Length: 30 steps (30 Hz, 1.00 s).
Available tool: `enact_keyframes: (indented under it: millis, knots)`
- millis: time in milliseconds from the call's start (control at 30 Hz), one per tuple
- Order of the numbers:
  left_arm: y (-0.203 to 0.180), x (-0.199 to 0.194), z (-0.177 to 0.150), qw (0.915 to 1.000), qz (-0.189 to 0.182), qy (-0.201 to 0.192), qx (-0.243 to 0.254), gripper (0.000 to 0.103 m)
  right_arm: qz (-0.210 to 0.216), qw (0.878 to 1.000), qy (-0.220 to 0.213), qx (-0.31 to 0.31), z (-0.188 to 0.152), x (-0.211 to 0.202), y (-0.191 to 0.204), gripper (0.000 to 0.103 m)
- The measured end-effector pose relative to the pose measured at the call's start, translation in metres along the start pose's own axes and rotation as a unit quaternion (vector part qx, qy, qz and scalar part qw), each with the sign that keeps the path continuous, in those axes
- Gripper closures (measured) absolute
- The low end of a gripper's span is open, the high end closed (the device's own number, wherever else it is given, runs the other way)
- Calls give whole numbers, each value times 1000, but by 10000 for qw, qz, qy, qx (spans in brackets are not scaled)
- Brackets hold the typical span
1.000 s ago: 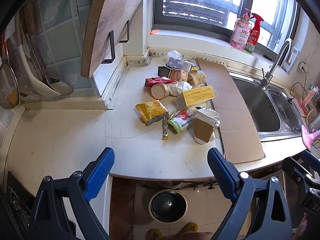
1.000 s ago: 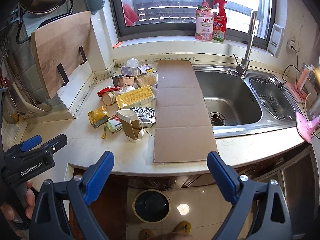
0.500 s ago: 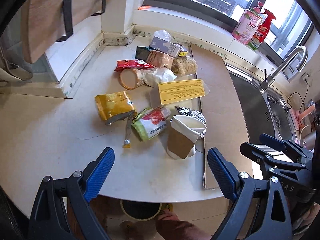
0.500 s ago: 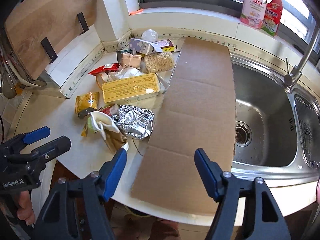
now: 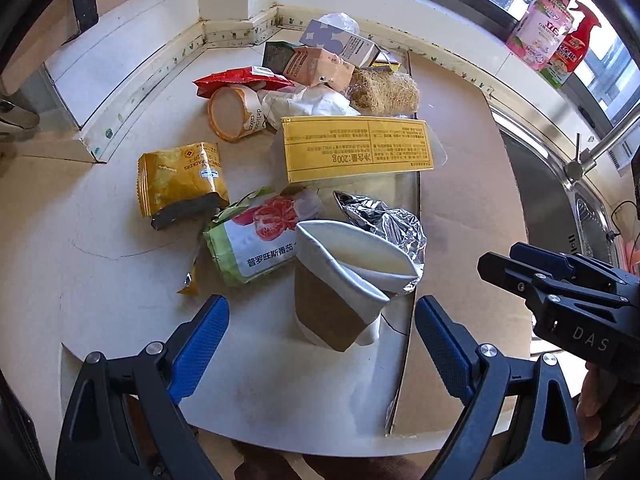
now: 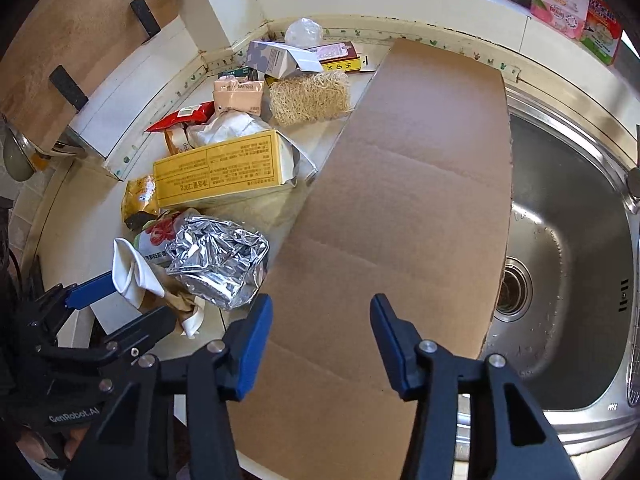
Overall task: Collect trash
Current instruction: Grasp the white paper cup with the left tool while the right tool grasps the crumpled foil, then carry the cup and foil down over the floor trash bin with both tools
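Observation:
A pile of trash lies on the white counter point(image 5: 100, 280). A crushed paper cup point(image 5: 340, 280) with a brown sleeve stands nearest, between the open jaws of my left gripper point(image 5: 320, 332). Behind it lie crumpled foil point(image 5: 384, 220), a green tomato packet point(image 5: 260, 240), a gold cracker wrapper point(image 5: 180, 180) and a yellow box point(image 5: 356, 148). My right gripper point(image 6: 318, 340) is open over the near end of a flat cardboard sheet point(image 6: 400, 200). The cup point(image 6: 136, 276) and foil point(image 6: 216, 260) show at its left.
A steel sink point(image 6: 560, 240) lies right of the cardboard, with its tap point(image 5: 592, 152) behind. Cartons, a red wrapper point(image 5: 240, 78), a cake cup point(image 5: 230, 112) and a loofah scrubber point(image 6: 308, 96) fill the back corner. Detergent bottles point(image 5: 548, 32) stand on the sill.
Both grippers have moved forward and down toward the counter. The left one has closed in on the paper cup. The right one has narrowed slightly over the cardboard.

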<state>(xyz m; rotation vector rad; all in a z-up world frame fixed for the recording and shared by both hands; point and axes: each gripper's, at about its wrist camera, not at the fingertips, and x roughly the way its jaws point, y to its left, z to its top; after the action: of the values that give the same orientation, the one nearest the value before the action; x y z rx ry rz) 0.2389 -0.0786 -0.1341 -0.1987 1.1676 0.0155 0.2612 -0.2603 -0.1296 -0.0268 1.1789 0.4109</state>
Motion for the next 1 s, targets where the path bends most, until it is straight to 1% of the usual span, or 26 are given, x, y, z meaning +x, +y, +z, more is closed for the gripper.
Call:
enact_keyframes:
  millis: [200,267,333,367,433,467,567,667,767,867,1000]
  knots:
    - [-7,9,5,9989,438,-163,-93,10,256,9997,26,-13,5,6,-4,53]
    - [-4,10,7,9986,461,-200,-184,19,324,9994,28,-66,6,7,-3,53]
    - [1,11,7,9987,362,-179,-297,36,413,9990,32,-147,8,9,1,53]
    - [4,11,6,9987,318,-172,-358,38,448,9988,26,-173,8,9,3,53]
    - [9,12,5,9984,238,-181,-489,49,569,9981,18,-245,11,10,8,53]
    - [12,12,3,9982,184,-188,-544,51,634,9976,19,-264,12,11,10,53]
    - [20,8,-1,9973,137,-249,-673,52,872,9955,88,-359,16,16,18,52]
    - [27,3,-6,9966,42,-315,-755,52,979,9936,141,-538,20,22,31,51]
    - [34,-1,-9,9959,6,-360,-833,52,1022,9918,129,-751,23,27,44,49]
    - [43,-8,-14,9944,-10,-413,-973,52,998,9904,110,-954,26,32,56,42]
    - [56,-18,-21,9924,56,-462,-1143,52,1041,9876,151,-1167,29,42,68,39]
